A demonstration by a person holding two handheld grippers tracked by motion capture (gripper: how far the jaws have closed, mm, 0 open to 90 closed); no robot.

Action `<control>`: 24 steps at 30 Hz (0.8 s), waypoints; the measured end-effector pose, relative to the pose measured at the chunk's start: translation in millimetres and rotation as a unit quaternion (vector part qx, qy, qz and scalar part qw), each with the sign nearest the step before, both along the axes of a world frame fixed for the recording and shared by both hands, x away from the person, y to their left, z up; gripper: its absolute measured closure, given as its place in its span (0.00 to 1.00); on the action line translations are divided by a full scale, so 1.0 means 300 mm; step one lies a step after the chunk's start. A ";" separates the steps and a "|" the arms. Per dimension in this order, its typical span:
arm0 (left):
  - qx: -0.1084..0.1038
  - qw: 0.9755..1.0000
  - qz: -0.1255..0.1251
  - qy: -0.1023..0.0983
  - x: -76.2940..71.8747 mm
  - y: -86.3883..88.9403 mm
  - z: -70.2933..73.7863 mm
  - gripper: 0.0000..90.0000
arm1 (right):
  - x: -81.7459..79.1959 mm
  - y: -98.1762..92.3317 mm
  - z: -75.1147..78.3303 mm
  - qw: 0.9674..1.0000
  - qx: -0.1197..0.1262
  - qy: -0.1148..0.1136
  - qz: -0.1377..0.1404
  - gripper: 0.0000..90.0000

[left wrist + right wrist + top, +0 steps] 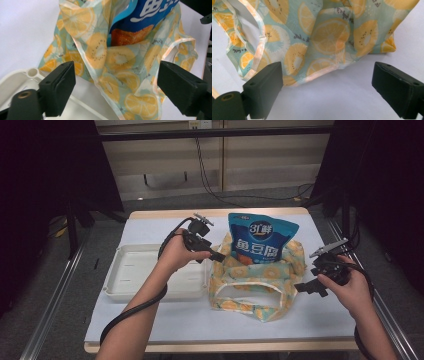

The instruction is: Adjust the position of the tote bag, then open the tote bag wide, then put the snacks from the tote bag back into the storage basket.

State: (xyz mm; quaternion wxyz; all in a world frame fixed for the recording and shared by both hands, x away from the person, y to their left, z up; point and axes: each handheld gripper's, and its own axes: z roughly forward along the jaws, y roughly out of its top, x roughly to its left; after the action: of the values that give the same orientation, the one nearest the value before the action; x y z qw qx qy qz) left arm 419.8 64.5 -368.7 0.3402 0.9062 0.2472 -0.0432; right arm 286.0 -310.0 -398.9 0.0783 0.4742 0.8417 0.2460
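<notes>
Slumping fruit-print bag [260,280] holds upright blue snack pouch [261,236]; left tool [216,256], right tool [306,287] both apart.

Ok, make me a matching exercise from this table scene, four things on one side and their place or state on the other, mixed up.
Things:
1. blue snack pouch
2. white tray
3. fruit-print bag
4. right gripper

Places or states:
A. left part of the table, beside the bag
B. jaws open, at the bag's right edge
C. standing in the bag, top sticking out
D. lying crumpled on the white cover

Pairs: 1-C, 2-A, 3-D, 4-B
</notes>
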 end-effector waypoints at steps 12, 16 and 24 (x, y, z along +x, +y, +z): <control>0.007 1.000 -0.012 0.000 -0.003 -0.005 0.027 0.13 | -0.030 -0.016 -0.003 1.000 0.017 -0.007 -0.001 0.10; 0.022 0.999 -0.028 -0.001 -0.004 -0.010 0.047 0.13 | -0.030 -0.011 -0.005 1.000 0.017 -0.002 -0.002 0.10; 0.029 0.999 -0.038 -0.009 0.002 -0.035 0.099 0.13 | -0.026 -0.004 -0.012 1.000 0.015 0.004 0.007 0.10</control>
State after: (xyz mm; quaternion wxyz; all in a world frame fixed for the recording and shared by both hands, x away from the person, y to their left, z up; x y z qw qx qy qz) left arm 420.5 54.1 -339.0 0.3137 0.9250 0.2104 -0.0406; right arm 278.0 -311.3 -402.4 0.0661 0.4707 0.8413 0.2575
